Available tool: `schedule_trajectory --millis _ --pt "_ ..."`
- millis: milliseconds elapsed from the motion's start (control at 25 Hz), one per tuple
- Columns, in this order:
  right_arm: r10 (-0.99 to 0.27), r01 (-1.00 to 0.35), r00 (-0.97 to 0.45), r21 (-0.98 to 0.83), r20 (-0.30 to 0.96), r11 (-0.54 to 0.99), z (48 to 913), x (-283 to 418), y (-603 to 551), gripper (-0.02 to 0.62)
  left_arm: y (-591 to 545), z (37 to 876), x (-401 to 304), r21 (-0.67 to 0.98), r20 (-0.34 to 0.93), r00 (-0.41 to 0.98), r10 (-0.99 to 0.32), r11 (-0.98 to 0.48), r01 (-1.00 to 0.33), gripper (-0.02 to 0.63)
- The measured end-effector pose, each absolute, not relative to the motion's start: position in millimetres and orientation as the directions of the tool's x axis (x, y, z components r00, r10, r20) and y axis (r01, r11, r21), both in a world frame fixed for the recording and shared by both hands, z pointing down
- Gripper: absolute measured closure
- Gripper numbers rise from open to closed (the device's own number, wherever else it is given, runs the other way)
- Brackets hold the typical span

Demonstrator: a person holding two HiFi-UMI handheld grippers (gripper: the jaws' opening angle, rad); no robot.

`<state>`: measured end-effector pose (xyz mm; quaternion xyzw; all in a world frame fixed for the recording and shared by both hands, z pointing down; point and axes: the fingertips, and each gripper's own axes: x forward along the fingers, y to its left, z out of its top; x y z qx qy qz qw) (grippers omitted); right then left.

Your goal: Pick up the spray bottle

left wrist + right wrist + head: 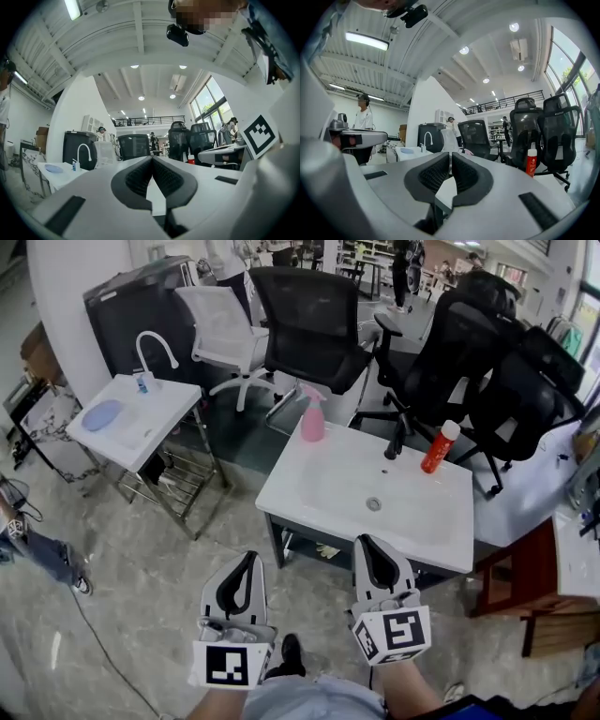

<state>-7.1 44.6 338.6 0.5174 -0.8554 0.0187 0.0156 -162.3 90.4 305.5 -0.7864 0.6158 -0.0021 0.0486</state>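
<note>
The pink spray bottle (312,418) stands upright at the far left corner of the white sink-top table (422,521). Both grippers are held level, short of the table's near edge and well away from the bottle. My left gripper (248,559) (151,157) sits off the table's near left corner; its jaws meet at the tips with nothing between them. My right gripper (367,542) (450,153) is over the near edge, shut and empty as well. The bottle lies far ahead and between the two.
A red bottle with a white cap (439,447) (531,161) stands at the table's far right. Black office chairs (314,324) (459,362) crowd behind the table. A smaller sink stand (141,442) with a faucet (155,348) and a blue dish (101,414) is at left.
</note>
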Motion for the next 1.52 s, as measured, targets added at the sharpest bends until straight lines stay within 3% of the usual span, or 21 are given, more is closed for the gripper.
schedule_trajectory --millis 280,840,1200,1520 --pt "-0.903 -0.903 -0.43 0.012 0.029 0.43 325.9 -28.5 11.5 0.563 48.7 300.1 -186.9 -0.111 -0.078 0.283 -0.956 -0.274 -0.955 0.591" --pt "-0.918 -0.919 -0.393 -0.021 0.054 0.393 352.7 -11.9 -44.3 0.563 -12.5 330.9 -164.6 -0.106 -0.015 0.331 -0.943 -0.328 -0.939 0.59" --pt "-0.914 -0.916 -0.398 -0.09 0.081 0.391 384.1 13.8 -149.3 0.563 -114.7 351.9 -139.1 -0.155 0.052 0.328 -0.943 -0.332 -0.931 0.591" --pt "-0.899 -0.898 -0.434 -0.11 0.064 0.426 365.7 31.3 -245.0 0.561 -210.1 329.6 -117.4 -0.186 0.039 0.305 -0.951 -0.307 -0.933 0.591"
